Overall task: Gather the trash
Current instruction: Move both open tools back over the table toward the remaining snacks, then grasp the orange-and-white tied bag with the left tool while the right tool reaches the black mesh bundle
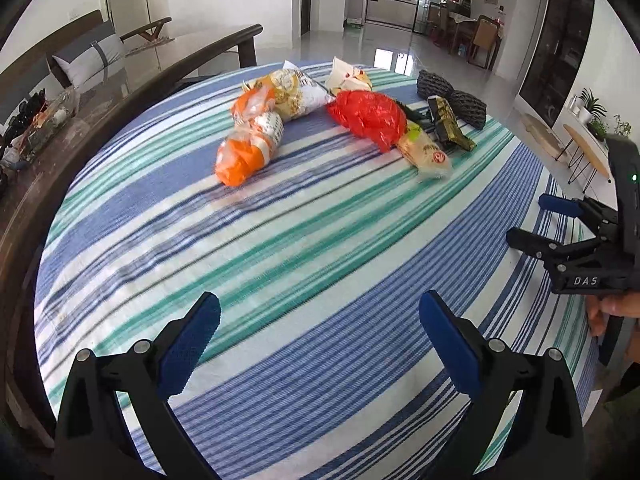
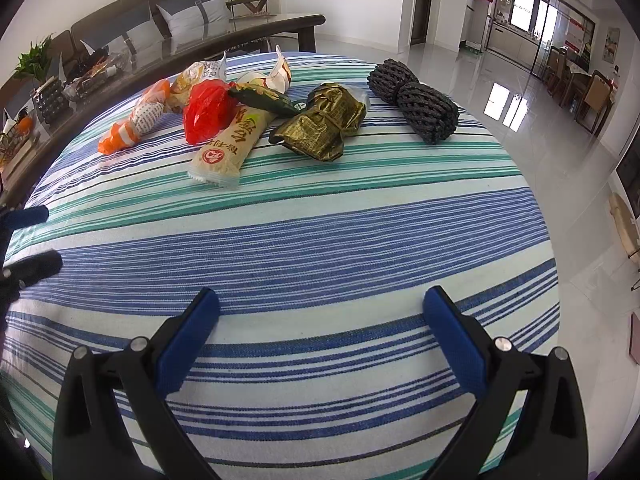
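Note:
Trash lies at the far side of a striped tablecloth (image 1: 280, 240): an orange-and-white wrapper (image 1: 246, 146), a yellow-white snack bag (image 1: 294, 94), a red plastic bag (image 1: 368, 118), a beige snack packet (image 2: 226, 146), a gold-green wrapper (image 2: 324, 126), a dark green wrapper (image 2: 264, 98) and a white carton piece (image 1: 346, 74). My left gripper (image 1: 320, 340) is open and empty, well short of the trash. My right gripper (image 2: 322, 332) is open and empty too; it also shows at the right edge of the left wrist view (image 1: 536, 220).
A rolled dark woven bundle (image 2: 414, 100) lies at the far right of the cloth. A dark wooden table (image 1: 60, 120) with clutter stands along the left, with a sofa behind. Glossy floor lies beyond the far edge.

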`<state>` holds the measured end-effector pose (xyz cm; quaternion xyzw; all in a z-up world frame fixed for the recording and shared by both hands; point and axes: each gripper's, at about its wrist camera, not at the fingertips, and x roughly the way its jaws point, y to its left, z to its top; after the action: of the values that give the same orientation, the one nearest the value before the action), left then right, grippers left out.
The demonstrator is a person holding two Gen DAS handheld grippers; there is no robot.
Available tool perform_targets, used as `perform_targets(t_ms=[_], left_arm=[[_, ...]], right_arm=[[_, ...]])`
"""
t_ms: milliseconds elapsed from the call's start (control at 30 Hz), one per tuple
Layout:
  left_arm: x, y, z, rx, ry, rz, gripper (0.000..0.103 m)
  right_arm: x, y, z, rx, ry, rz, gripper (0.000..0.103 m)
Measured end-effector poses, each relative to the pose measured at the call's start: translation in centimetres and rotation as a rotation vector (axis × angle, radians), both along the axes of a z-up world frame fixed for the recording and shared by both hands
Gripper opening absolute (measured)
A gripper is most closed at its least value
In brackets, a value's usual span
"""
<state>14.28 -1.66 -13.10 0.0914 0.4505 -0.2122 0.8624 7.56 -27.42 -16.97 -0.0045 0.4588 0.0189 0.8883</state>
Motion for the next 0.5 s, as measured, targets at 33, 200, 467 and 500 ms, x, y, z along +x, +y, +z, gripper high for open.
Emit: perform_targets(t_ms=[33, 200, 467, 500], left_arm=[[0.7, 0.4, 0.6, -0.013, -0.001, -0.004, 0.099], [5.6, 1.0, 2.1, -0.081, 0.038, -0.035, 0.099], [14.2, -1.3, -0.1, 0.01, 0.048, 0.01, 0.099], [15.0, -1.4, -0.6, 0.006, 0.068, 0.021, 0.099]], right_arm=[[0.0, 0.0, 0.0, 0.0, 0.0, 0.0, 0.098], [0.0, 0.0, 0.0, 0.0, 0.0, 0.0, 0.098], [0.0, 0.0, 0.0, 0.0, 0.0, 0.0, 0.098], [0.0, 0.0, 0.0, 0.0, 0.0, 0.0, 0.098]])
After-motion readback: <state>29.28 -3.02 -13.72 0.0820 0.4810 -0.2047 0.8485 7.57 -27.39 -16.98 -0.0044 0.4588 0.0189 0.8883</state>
